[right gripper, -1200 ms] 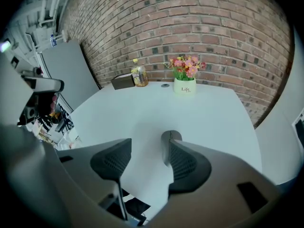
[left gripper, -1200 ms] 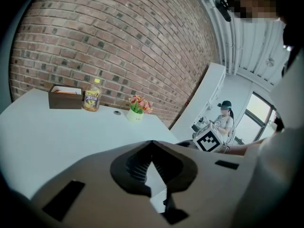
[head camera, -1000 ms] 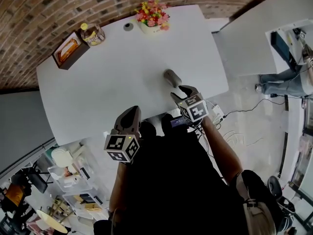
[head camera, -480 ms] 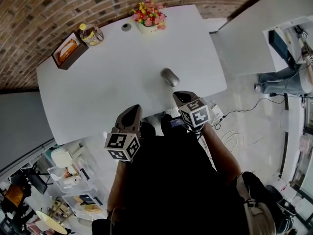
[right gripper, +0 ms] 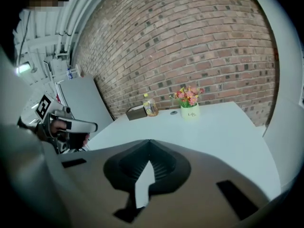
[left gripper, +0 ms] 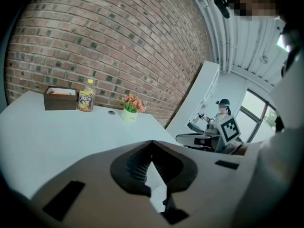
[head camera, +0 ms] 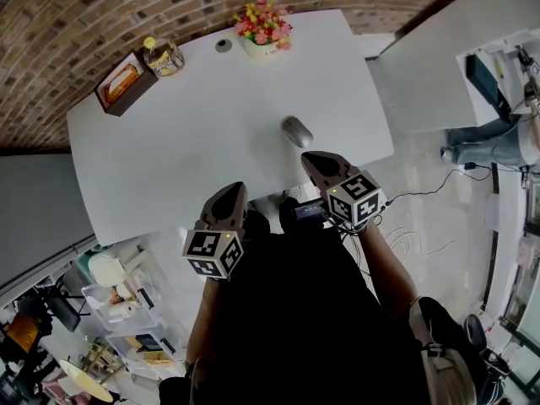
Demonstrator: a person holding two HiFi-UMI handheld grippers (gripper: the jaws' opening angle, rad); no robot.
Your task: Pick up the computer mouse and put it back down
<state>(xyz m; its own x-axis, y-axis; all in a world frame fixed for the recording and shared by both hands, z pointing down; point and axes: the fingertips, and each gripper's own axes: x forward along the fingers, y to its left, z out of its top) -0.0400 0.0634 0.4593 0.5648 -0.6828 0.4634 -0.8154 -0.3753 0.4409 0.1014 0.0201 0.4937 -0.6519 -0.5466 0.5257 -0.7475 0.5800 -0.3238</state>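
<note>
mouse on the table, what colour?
Grey. The computer mouse shows best in the head view.

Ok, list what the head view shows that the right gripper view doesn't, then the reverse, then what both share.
Head view only: the computer mouse, lying free on the white table just ahead of the right gripper.
Right gripper view only: that gripper's jaws close up. They have just closed and are shut with nothing between them.
Both: the table, the flower pot, the brown box, the bottle and the brick wall.
</note>
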